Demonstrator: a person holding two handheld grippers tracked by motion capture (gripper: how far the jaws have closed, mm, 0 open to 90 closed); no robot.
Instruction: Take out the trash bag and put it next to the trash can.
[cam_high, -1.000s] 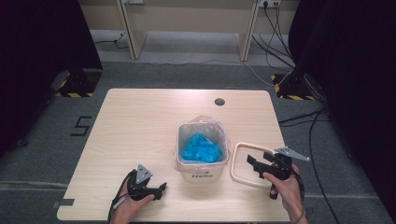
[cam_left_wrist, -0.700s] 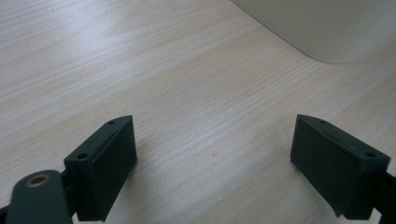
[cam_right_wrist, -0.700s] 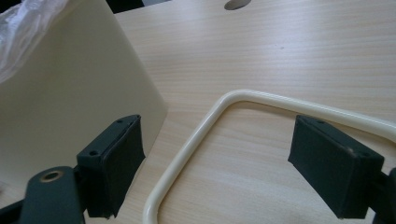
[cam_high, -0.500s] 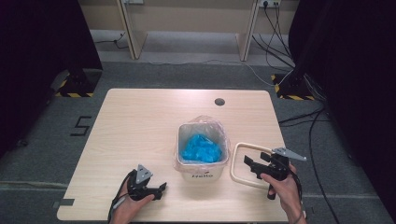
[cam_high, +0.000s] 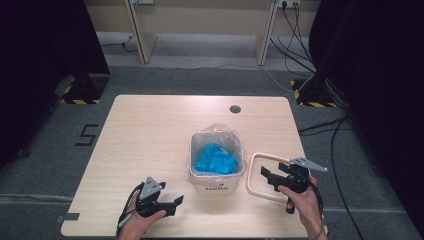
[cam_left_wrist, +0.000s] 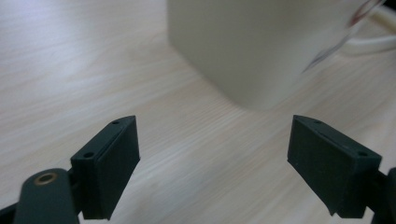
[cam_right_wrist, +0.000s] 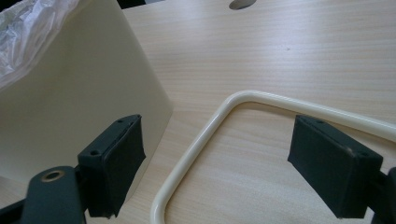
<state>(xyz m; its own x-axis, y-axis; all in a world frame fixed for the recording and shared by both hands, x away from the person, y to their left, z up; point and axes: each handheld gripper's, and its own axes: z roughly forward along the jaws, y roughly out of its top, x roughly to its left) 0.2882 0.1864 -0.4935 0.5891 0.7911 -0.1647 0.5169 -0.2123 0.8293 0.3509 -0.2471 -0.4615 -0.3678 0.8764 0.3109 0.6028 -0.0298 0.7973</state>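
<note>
Cream-coloured and rounded at its corners, the plastic frame ring (cam_high: 260, 176) lies flat on the table (cam_high: 150, 135) just to the right of the small waste bin (cam_high: 216, 182), its near left corner close to the bin's wall though I cannot tell whether the two touch. In the right gripper view the same ring (cam_right_wrist: 196, 140) curves between the two black jaws, with the bin's pale side (cam_right_wrist: 79, 116) rising just behind the left jaw. The right gripper (cam_high: 270, 178) sits low over the ring's right portion, held in the person's right hand (cam_high: 300, 200); its jaws are spread wide, one to each side of the ring's bend, and they pinch nothing. The bin stands upright near the middle of the table's near half, lined with a clear plastic bag (cam_high: 220, 131) whose crinkled edge folds over the rim, and blue crumpled material (cam_high: 216, 160) lies inside it; dark lettering marks the bin's near face. To the left of the bin, near the table's front edge, the left gripper (cam_high: 172, 204) rests in the person's left hand (cam_high: 137, 222), pointing toward the bin; in the left gripper view its jaws are likewise spread apart with only bare wood grain between them, and the bin's wall (cam_left_wrist: 243, 46) stands a little ahead. A round cable hole (cam_high: 235, 108) sits at the table's far edge. Beyond the table lie grey carpet (cam_high: 200, 80), trailing cables (cam_high: 320, 125) and yellow-and-black striped stand bases (cam_high: 80, 95).
</note>
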